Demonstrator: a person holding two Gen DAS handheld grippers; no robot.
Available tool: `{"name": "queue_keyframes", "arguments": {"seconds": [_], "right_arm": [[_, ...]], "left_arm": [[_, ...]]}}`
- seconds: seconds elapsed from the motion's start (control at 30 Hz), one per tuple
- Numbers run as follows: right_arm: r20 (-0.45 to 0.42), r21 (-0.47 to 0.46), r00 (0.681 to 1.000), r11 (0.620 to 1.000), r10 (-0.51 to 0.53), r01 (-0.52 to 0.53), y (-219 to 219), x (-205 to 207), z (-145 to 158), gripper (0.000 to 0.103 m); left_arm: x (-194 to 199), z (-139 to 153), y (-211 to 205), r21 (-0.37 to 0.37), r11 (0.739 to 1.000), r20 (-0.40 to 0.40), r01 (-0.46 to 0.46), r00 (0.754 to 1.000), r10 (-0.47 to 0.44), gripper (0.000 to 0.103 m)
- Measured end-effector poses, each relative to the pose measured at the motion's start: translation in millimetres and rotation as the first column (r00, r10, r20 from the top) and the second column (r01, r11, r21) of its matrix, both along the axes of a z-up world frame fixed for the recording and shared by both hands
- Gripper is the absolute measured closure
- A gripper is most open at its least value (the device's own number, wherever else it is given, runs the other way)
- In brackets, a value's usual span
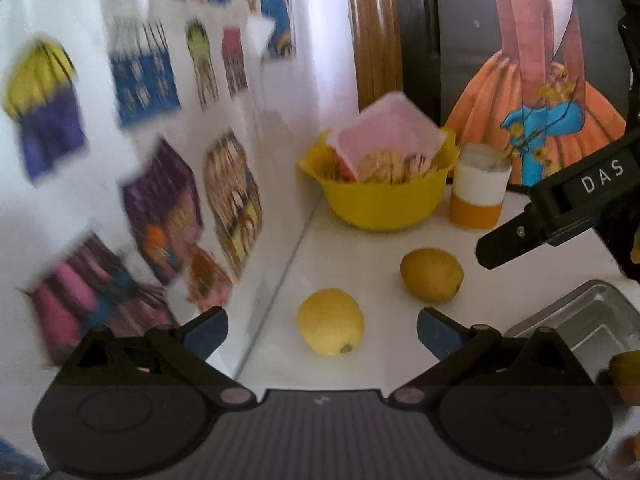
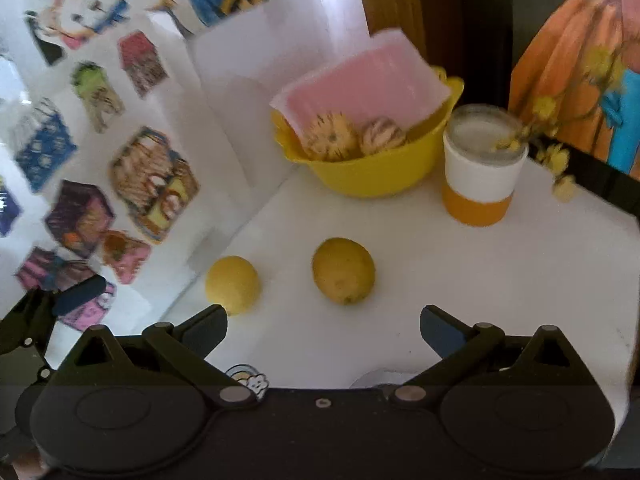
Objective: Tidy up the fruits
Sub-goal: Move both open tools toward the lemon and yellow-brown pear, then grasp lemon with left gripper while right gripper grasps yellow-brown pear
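Two lemons lie on the white table. The brighter lemon (image 1: 331, 321) (image 2: 233, 284) is near the sticker wall; the duller lemon (image 1: 432, 275) (image 2: 343, 271) lies to its right. My left gripper (image 1: 322, 334) stands open, the brighter lemon just ahead between its fingers, untouched. My right gripper (image 2: 323, 330) is open too, a little short of the duller lemon. A finger of the right gripper (image 1: 560, 208) reaches in from the right in the left wrist view. Behind sits a yellow bowl (image 1: 380, 204) (image 2: 372, 176) with striped fruits (image 2: 332, 136) under a pink sheet (image 2: 368, 84).
A white-and-orange cup (image 1: 480, 192) (image 2: 480, 176) with yellow flowers stands right of the bowl. A metal tray (image 1: 588, 316) lies at the right edge of the left wrist view. A wall with stickers (image 1: 160, 200) closes off the left side.
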State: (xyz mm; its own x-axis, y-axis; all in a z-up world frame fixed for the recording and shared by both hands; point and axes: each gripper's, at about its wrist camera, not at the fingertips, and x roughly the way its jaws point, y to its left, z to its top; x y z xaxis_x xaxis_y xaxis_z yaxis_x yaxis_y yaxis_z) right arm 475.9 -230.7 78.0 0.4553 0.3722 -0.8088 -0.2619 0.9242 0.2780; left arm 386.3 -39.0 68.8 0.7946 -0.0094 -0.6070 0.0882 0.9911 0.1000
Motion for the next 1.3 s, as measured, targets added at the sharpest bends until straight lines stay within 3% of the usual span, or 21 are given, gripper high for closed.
{"name": "queue_keyframes", "arguments": {"seconds": [0.37,0.6,0.73,0.9,1.03,1.3], "right_arm": [[-0.08,0.059,0.996,0.997,-0.047,0.052,17,52,-61,0.002],[-0.064,0.031,0.998,0.999,-0.025,0.027,20,56,-75,0.017],[-0.053,0.027,0.999,1.0,-0.009,0.01,24,54,-81,0.026],[0.001,-0.023,1.0,0.999,0.022,-0.022,27,50,-85,0.044],[0.017,0.0,1.0,1.0,0.013,-0.013,22,50,-87,0.044],[0.046,-0.004,0.999,1.0,0.02,-0.02,19,43,-87,0.046]], "left_arm": [[51,-52,0,-0.026,1.0,-0.073,-0.009,0.997,0.007,0.001],[66,-69,-5,-0.017,1.0,-0.064,-0.024,0.998,0.022,0.002],[75,-72,-6,-0.025,0.999,-0.069,-0.026,0.997,0.025,0.013],[79,-77,-4,-0.04,0.998,-0.082,-0.039,0.996,0.036,0.024],[85,-82,-1,-0.056,0.996,-0.113,-0.07,0.992,0.063,0.037],[86,-81,-2,-0.077,0.992,-0.11,-0.1,0.99,0.091,0.042]]}}
